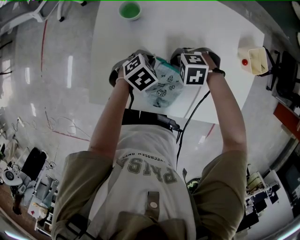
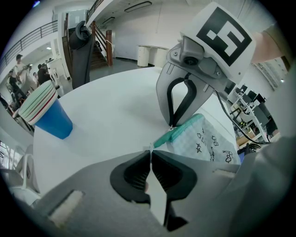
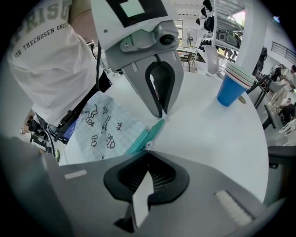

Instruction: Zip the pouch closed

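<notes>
A pale checked pouch point(image 1: 164, 86) with cartoon prints and a teal zipper band point(image 2: 185, 129) lies on the white table point(image 1: 187, 28), close to the near edge. My left gripper point(image 2: 150, 150) is shut on the end of the zipper band, where a small white tab shows at its tip. My right gripper point(image 3: 148, 150) is shut on the zipper pull a short way along the band. Each gripper appears in the other's view, the right gripper point(image 2: 173, 125) and the left gripper point(image 3: 162, 115), tips down on the teal band point(image 3: 150, 134).
A blue cup point(image 2: 51, 115) with striped cups stacked in it stands further back on the table, also visible as the cup point(image 3: 233, 88) and from above as the cup point(image 1: 130, 10). A cream box point(image 1: 253, 60) sits at the right edge. Cables hang off the table's near edge.
</notes>
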Tool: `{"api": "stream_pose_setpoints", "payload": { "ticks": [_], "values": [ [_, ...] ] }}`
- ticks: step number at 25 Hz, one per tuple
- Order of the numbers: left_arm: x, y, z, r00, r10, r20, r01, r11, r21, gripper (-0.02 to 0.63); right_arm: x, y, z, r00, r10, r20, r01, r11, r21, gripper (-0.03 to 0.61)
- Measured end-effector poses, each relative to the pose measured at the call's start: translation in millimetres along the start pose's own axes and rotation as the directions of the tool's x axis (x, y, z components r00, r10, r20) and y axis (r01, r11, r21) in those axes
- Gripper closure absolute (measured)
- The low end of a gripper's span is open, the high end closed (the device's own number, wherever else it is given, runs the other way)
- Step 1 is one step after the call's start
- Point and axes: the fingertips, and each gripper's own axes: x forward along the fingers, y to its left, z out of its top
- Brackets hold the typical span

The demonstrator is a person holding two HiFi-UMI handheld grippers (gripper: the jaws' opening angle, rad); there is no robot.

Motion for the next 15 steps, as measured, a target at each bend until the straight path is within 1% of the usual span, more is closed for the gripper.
{"api": "stream_pose_setpoints", "payload": {
  "ticks": [11, 15],
  "values": [
    [0.5, -0.7, 0.8, 1.0, -0.006, -0.006, 0.006, 1.0, 0.002, 0.589, -2.0, 5.0, -5.3, 1.0, -0.005, 0.025, 0.004, 0.999, 0.043, 0.577],
    [0.4, 0.4, -0.2, 1.0, -0.008, -0.007, 0.008, 1.0, 0.003, 0.589, -1.6, 6.1, -5.7, 1.0, 0.0, 0.022, -0.001, 0.999, 0.045, 0.577]
  ]
}}
